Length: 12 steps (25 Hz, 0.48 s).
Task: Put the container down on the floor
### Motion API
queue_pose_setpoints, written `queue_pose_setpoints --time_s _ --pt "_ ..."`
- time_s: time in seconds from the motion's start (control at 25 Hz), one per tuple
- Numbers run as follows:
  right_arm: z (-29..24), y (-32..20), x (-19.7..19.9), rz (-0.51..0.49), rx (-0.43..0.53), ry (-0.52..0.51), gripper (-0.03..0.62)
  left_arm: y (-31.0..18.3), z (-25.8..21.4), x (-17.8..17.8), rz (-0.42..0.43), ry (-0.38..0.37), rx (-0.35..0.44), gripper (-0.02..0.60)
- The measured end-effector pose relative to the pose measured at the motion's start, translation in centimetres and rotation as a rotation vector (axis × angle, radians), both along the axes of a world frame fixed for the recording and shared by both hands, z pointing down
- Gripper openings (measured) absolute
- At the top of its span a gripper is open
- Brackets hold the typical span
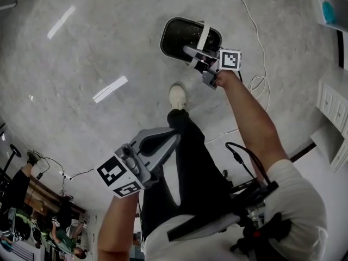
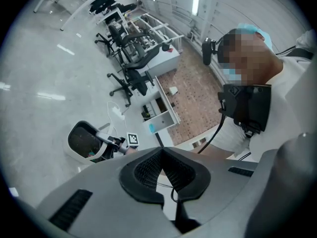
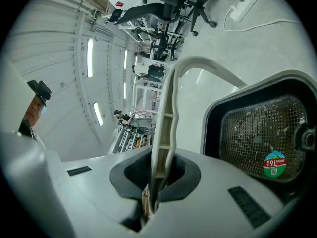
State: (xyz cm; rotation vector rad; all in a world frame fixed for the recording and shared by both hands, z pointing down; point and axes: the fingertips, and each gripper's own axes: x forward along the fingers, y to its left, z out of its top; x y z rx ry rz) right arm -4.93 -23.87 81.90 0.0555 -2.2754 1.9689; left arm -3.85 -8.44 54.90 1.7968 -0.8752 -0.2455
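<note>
Container point(image 1: 165, 39) first: a dark bin with a pale rim, seen in the head view toward 12 o'clock, just beyond the toe of my shoe point(image 1: 177, 97). It hangs low over the grey floor point(image 1: 98, 31). I cannot tell whether its base touches the floor.

My right gripper point(image 1: 197, 56) reaches in from 4 o'clock of the bin, and its jaws are clamped on the white handle point(image 3: 166, 118). In the right gripper view that ribbed handle runs straight up from between the pads and arches over toward the bin's rim at 2 o'clock. Inside the bin I see a mesh liner point(image 3: 257, 128) and a round green and red sticker point(image 3: 275, 163). The gripper's marker cube point(image 1: 229, 59) sits just above my right hand.

My left gripper point(image 1: 173, 136) is well apart from the bin, at 7 o'clock of it, beside my dark trouser leg. Its jaws are together with nothing between them.

A white cable point(image 1: 255, 42) trails across the floor at 3 o'clock of the bin, with a loop near my right forearm.
</note>
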Motion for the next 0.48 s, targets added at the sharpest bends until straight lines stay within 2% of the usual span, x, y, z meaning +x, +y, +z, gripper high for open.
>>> queue_pose_setpoints --time_s 0.32,0.48 --pt "-0.12 -0.47 0.08 0.013 0.021 -0.017 0.017 -0.37 0.21 0.37 0.008 0.018 0.0 0.011" --pt "-0.1 -0.3 0.19 0.023 -0.004 -0.028 0.018 -0.41 0.15 0.67 0.019 0.027 0.001 0.011"
